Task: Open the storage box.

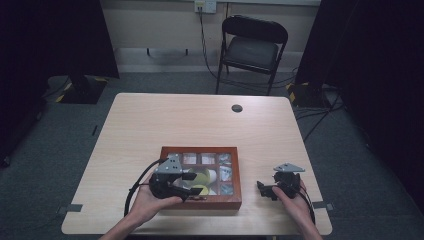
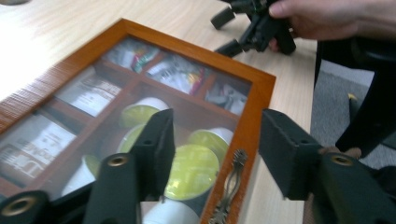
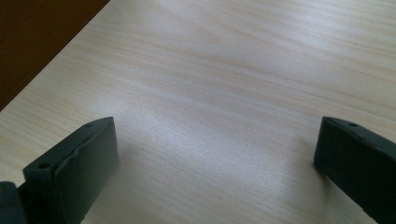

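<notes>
Wooden box (image 1: 201,200) with a glass lid sits at the lower middle of the high view, on the near part of the table (image 1: 200,120). Its compartments hold packets in the back cells and yellow-topped pods (image 2: 194,163) in the front ones. Left gripper (image 1: 192,182) hovers over the box's lower-left corner, held by the left hand (image 1: 150,202). In the left gripper view the two black jaws stand apart and straddle the front edge of the frame, one over the glass, the other out past the wood, with the little brass handle (image 2: 229,184) between them at bottom centre. Can't tell if either pad actually touches the box, but they're not pinching anything.

Right gripper (image 1: 267,191) rests on the table at the lower right, well clear of the box, with the right hand (image 1: 295,202) on it. Its own view shows both jaws spread wide over bare wood grain, and a dark slice of the box in the upper left corner.
</notes>
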A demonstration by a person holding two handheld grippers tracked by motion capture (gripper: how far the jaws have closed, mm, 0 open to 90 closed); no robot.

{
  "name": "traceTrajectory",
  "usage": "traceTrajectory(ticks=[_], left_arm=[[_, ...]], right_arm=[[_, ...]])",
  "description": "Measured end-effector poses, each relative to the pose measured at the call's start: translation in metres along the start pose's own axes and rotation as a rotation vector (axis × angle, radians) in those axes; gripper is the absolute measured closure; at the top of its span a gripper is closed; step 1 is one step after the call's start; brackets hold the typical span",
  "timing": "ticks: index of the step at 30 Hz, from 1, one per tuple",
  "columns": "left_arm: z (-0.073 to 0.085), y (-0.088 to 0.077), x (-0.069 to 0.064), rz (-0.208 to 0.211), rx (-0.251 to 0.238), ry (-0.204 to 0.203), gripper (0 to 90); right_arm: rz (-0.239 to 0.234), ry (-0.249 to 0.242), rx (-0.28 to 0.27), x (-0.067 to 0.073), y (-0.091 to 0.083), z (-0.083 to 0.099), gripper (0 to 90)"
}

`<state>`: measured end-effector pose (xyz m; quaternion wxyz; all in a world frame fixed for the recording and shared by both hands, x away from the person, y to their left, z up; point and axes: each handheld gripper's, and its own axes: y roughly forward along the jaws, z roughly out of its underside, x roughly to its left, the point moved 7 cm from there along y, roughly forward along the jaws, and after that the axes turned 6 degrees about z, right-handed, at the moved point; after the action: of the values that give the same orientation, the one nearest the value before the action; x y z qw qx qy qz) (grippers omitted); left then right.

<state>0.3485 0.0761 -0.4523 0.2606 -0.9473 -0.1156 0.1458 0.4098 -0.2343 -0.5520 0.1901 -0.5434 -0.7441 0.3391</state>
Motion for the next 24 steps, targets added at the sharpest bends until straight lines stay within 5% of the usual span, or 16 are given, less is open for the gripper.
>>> traceTrajectory(ticks=[9, 16, 24], left_arm=[[0.015, 0.003, -0.004, 0.043, 0.028, 0.009, 67.9], [0.022, 0.012, -0.005, 0.071, 0.067, -0.011, 72.6], [0.024, 0.02, -0.007, 0.04, 0.099, 0.016, 74.7]], right_arm=[[0.0, -0.001, -0.001, 0.0, 0.0, 0.0, 0.0], [0.0, -0.001, -0.001, 0.0, 0.0, 0.0, 0.0], [0.0, -0.001, -0.001, 0.0, 0.0, 0.0, 0.0]])
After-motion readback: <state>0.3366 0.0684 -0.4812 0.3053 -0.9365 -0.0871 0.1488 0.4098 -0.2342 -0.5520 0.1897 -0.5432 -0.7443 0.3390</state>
